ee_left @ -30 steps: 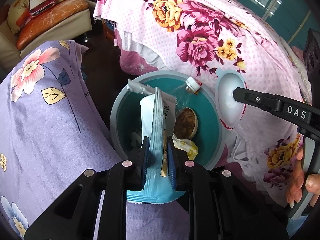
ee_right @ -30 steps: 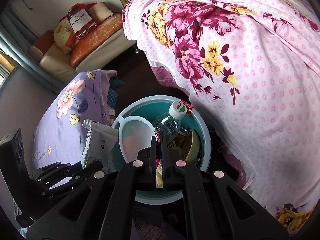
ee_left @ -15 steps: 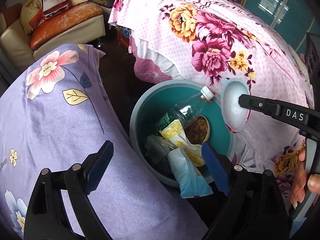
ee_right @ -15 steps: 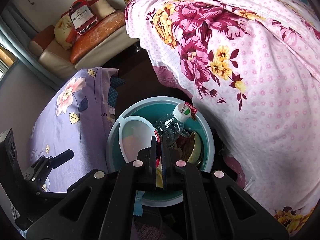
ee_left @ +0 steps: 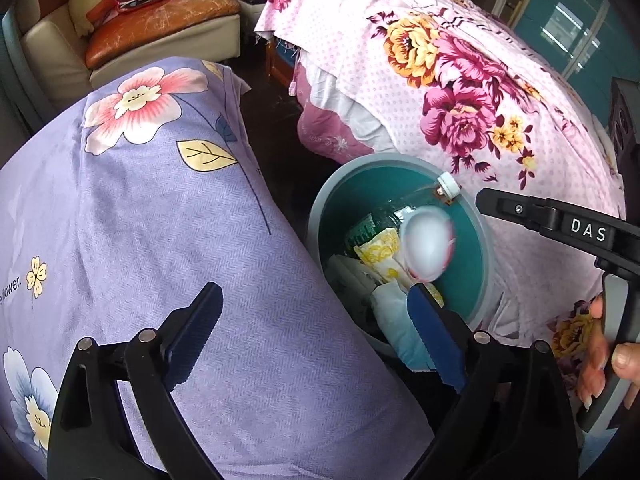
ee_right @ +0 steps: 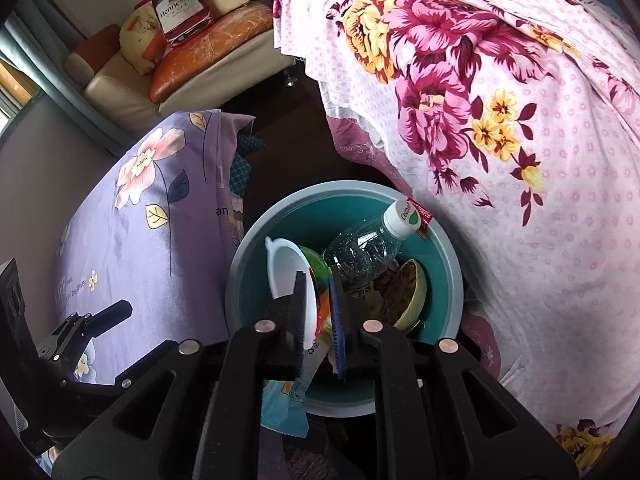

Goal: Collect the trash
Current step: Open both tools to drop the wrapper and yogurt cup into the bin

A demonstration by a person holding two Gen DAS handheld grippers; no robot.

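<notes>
1. A round bin (ee_right: pixel 448 276) with a grey rim and teal inside stands on the dark floor (ee_left: pixel 276 152); everything below is placed from it.
2. Inside the bin lie a clear plastic bottle (ee_right: pixel 364 244) with a white cap, a brown bowl-like shell (ee_right: pixel 406 294), a yellow wrapper (ee_left: pixel 380 250) and a pale blue packet (ee_left: pixel 400 328) leaning on the near rim.
3. A white plastic lid (ee_right: pixel 286 266) is over the bin's mouth, blurred in the left wrist view.
4. The right gripper (ee_right: pixel 318 308) is above the bin; its jaws have just been opening, a narrow gap, the lid's edge between them.
5. The left gripper (ee_left: pixel 312 336) is at the bin's near-left rim, jaws spread wide, having just opened, empty.
6. Left of the bin is a lilac flowered cloth (ee_left: pixel 160 240); right, a pink flowered bedspread (ee_right: pixel 520 140); beyond, a cream sofa (ee_right: pixel 132 84) with orange cushions.
</notes>
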